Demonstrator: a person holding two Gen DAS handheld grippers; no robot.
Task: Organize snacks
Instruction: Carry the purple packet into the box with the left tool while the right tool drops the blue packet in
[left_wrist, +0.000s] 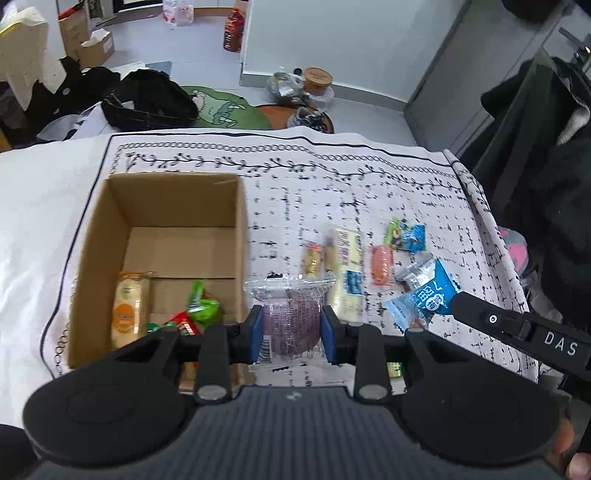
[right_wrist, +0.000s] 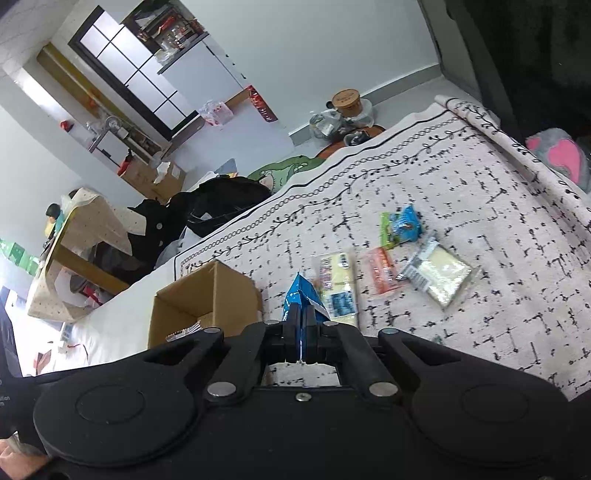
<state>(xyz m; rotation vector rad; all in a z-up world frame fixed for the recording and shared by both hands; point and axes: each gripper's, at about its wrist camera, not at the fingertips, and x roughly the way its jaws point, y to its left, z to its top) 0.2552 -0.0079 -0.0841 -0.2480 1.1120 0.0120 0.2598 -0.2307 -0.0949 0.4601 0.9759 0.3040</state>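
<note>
left gripper (left_wrist: 291, 328) clamped on purple pack (left_wrist: 293, 321) | right gripper (right_wrist: 302, 325) pinching blue packet (right_wrist: 300, 295) | both light, crinkly; hold edges | box (left_wrist: 88, 236) near

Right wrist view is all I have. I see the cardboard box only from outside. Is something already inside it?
Observer: Yes. In the left wrist view the cardboard box holds an orange-labelled packet and a green wrapper on its floor.
Operator: Does the left gripper hold anything?
Observer: The left gripper is shut on a clear packet with purple contents, just right of the box.
Operator: Is any small snack lying near the yellow packet?
Observer: A small tan packet lies just left of the yellow packet.
</note>
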